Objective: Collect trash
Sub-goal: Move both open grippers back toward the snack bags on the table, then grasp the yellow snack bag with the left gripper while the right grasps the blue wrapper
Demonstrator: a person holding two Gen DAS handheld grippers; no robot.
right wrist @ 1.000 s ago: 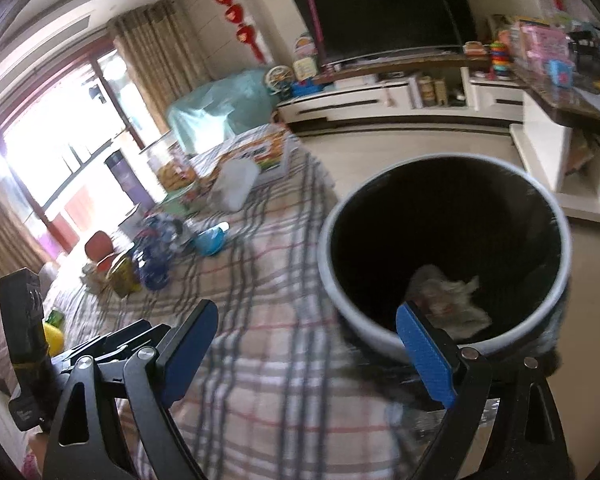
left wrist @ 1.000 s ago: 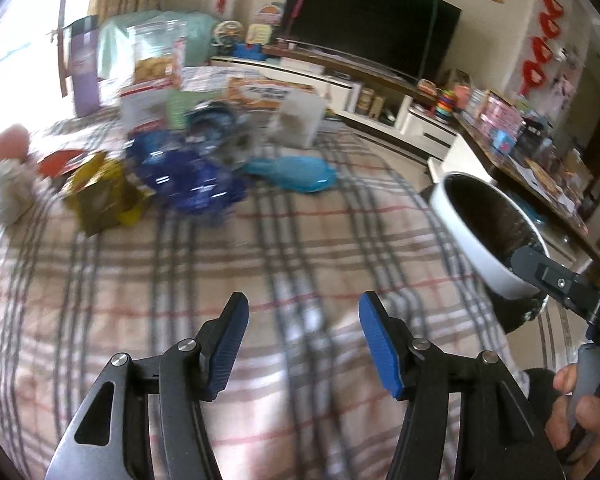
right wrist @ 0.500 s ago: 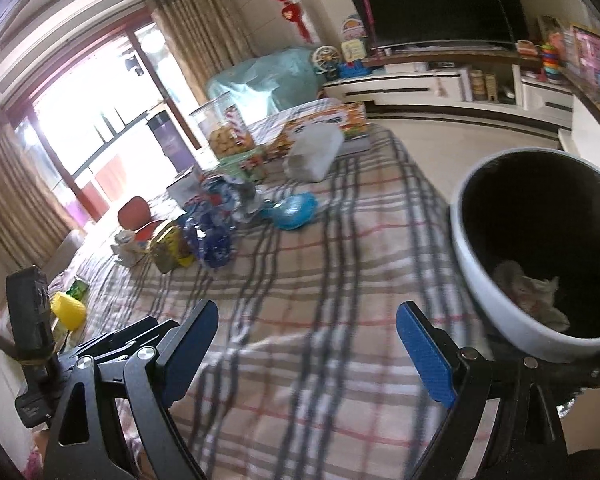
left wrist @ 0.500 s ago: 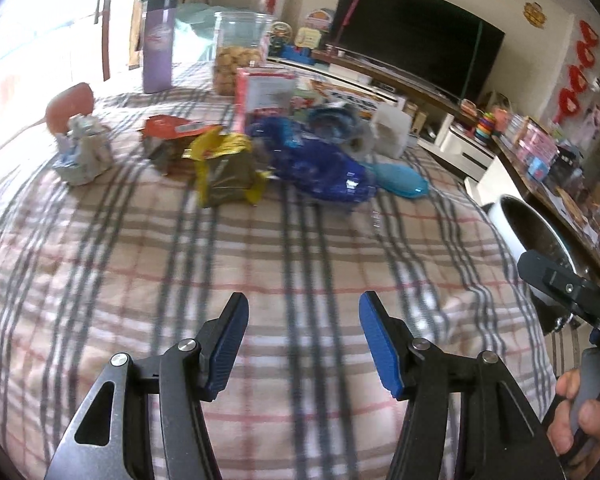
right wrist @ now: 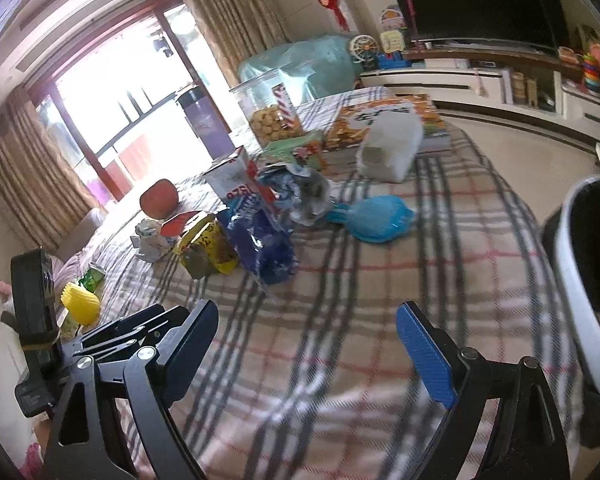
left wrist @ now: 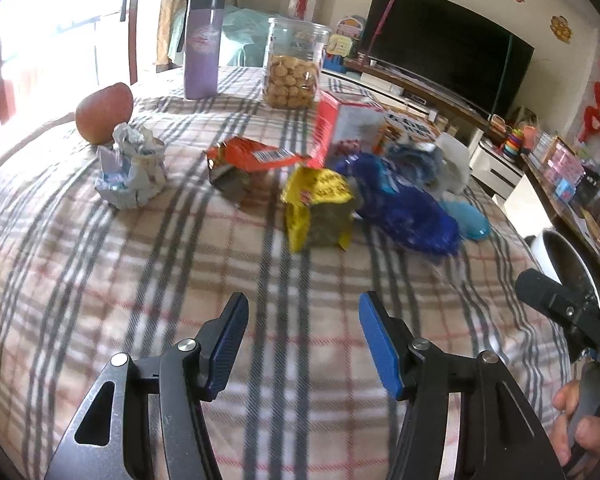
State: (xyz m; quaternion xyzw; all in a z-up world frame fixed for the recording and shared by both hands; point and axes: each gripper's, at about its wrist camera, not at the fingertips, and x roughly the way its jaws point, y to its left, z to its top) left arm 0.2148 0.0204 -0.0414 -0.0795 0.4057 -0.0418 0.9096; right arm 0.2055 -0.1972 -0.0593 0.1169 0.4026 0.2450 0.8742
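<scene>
Trash lies in a loose row across the middle of the table (left wrist: 140, 280), which is covered by a plaid cloth. From the left wrist view, the left gripper (left wrist: 302, 344) hovers above bare cloth with its blue-padded fingers spread wide and nothing between them. Ahead of it sits a crumpled yellow wrapper (left wrist: 318, 210), with a crinkled blue bag (left wrist: 404, 208) touching its right side and an orange wrapper (left wrist: 256, 160) just behind to the left. Further left, a crumpled white paper wad (left wrist: 134, 168) rests near a reddish fruit (left wrist: 104, 112). A light blue plastic piece (left wrist: 466, 216) lies just beside the far end of the blue bag. Behind the row stand a red and white carton (left wrist: 346, 128), a clear jar of biscuits (left wrist: 294, 68) and a purple tumbler (left wrist: 202, 46).

In the right wrist view, the right gripper (right wrist: 304, 336) is likewise spread open and empty over the cloth, well apart from the wrappers. The white-rimmed trash bin (right wrist: 576, 288) stands at the right edge of the table, near that gripper, its inside dark. The yellow wrapper (right wrist: 206, 250) and blue bag (right wrist: 262, 246) lie to the upper left of the fingers, with the light blue plastic piece (right wrist: 376, 218) to their right
</scene>
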